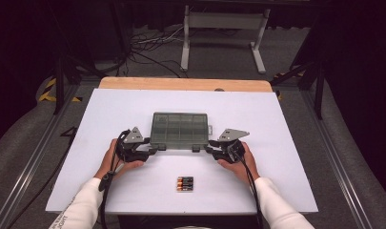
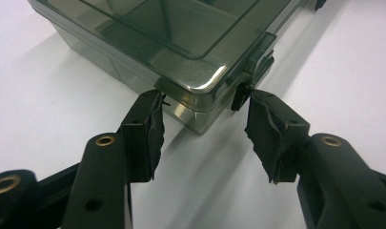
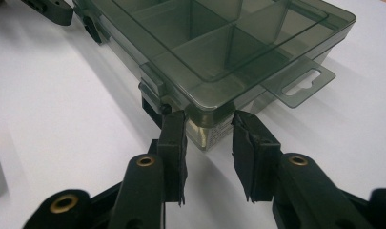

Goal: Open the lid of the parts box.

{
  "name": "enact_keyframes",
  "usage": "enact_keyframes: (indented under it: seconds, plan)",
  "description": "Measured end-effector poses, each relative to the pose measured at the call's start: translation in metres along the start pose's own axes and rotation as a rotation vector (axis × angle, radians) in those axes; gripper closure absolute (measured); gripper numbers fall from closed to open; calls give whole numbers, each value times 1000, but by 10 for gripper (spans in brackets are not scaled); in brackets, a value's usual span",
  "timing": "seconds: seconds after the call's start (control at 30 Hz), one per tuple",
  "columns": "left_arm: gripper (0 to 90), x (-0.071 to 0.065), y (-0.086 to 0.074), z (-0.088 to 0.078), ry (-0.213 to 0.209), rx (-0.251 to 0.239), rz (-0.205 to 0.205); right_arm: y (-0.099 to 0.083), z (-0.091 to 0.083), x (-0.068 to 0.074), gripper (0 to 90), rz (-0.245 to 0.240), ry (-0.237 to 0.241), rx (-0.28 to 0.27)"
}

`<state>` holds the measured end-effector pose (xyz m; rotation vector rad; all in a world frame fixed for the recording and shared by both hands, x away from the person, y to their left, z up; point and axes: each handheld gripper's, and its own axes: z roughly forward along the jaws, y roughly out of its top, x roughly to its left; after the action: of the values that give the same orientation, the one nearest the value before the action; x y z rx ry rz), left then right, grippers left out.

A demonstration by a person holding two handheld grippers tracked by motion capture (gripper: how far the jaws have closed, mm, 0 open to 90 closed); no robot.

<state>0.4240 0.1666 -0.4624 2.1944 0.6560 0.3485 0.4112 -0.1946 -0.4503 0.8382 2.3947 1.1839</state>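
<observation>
A smoky transparent compartment box (image 1: 180, 128) lies with its lid down in the middle of the white table (image 1: 109, 109). My left gripper (image 1: 155, 150) is at its near left corner. In the left gripper view the box (image 2: 181, 28) has that corner between the gripper's (image 2: 204, 95) pads; one pad touches the side wall, the other the black latch (image 2: 240, 95). My right gripper (image 1: 208, 150) is at the near right corner. In the right gripper view the gripper (image 3: 208, 117) has its pads against both walls of the box (image 3: 219, 43) corner, beside a latch (image 3: 152, 88).
A small pack of batteries (image 1: 185, 183) lies near the table's front edge, between my forearms. A hang tab (image 3: 302, 81) sticks out from the box's right end. Beyond the table's far wooden edge are cables and a white stand on the floor.
</observation>
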Motion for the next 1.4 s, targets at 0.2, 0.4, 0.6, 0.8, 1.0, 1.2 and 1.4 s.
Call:
enact_keyframes:
  seconds: [0.2, 0.4, 0.6, 0.8, 1.0, 1.2, 1.4]
  plan:
    - [470, 1, -1, 0, 1, 1, -9, 1, 0, 3, 672, -21, -9, 3]
    - [480, 1, -1, -1, -3, 1, -12, 1, 0, 5, 687, -33, -21, 6]
    - [486, 1, -1, -1, -2, 2, -13, 0, 0, 5, 704, -36, -24, 5]
    - [485, 1, -1, -1, 1, 3, -13, 0, 0, 6, 710, -53, -34, 3]
    - [470, 0, 0, 0, 23, 9, 6, -1, 0, 4, 706, -47, -13, -2]
    - [462, 1, -1, 2, 19, 18, -5, -1, 3, 2, 639, -38, -4, -12]
    - [468, 1, -1, 2, 18, 20, -5, -1, 3, 2, 639, -23, -1, -17]
